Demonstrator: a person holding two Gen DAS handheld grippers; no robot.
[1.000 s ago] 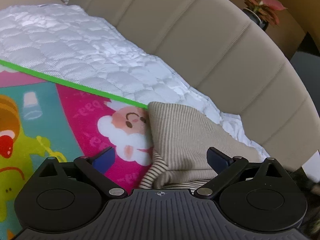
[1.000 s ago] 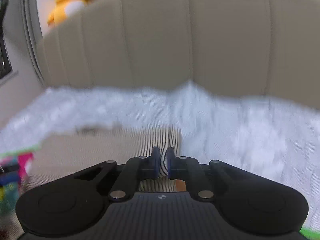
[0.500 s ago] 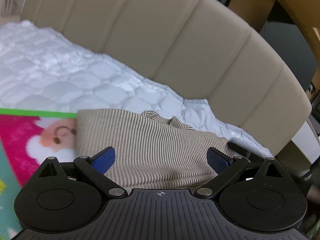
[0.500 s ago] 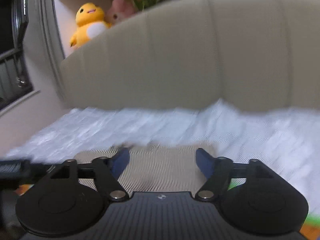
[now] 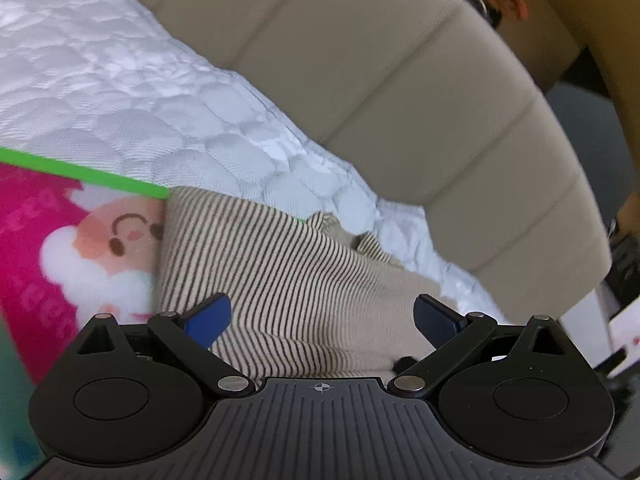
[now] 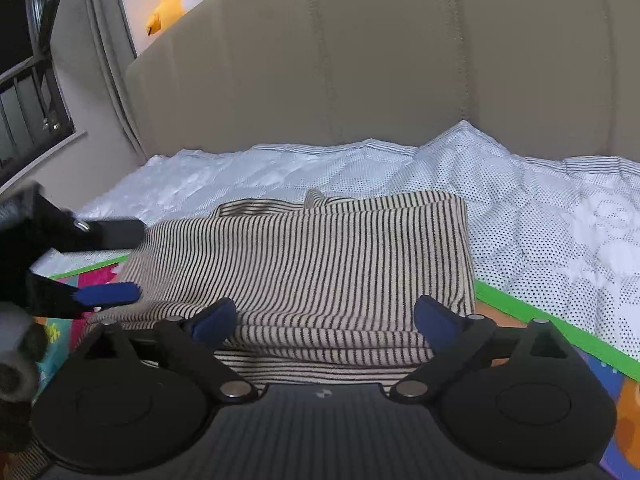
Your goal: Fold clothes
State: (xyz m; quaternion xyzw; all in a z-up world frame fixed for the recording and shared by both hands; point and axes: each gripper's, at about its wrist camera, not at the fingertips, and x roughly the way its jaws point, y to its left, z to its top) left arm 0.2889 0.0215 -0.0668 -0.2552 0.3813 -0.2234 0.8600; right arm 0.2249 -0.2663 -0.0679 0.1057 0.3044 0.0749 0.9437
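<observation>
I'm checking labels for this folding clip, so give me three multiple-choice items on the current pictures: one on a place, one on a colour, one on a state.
1. Where does the striped garment lie?
A. partly on the colourful mat, partly on the white quilt
B. on the floor
C. over the headboard

2. What colour is the mat's border?
A. red
B. green
C. black

3. How is the right gripper?
A. shut on the garment
B. shut on nothing
C. open

Answers: 1 A, the garment spans the mat's edge; 2 B, a green strip lines the mat; 3 C, its blue fingers stand wide apart over the cloth.
</observation>
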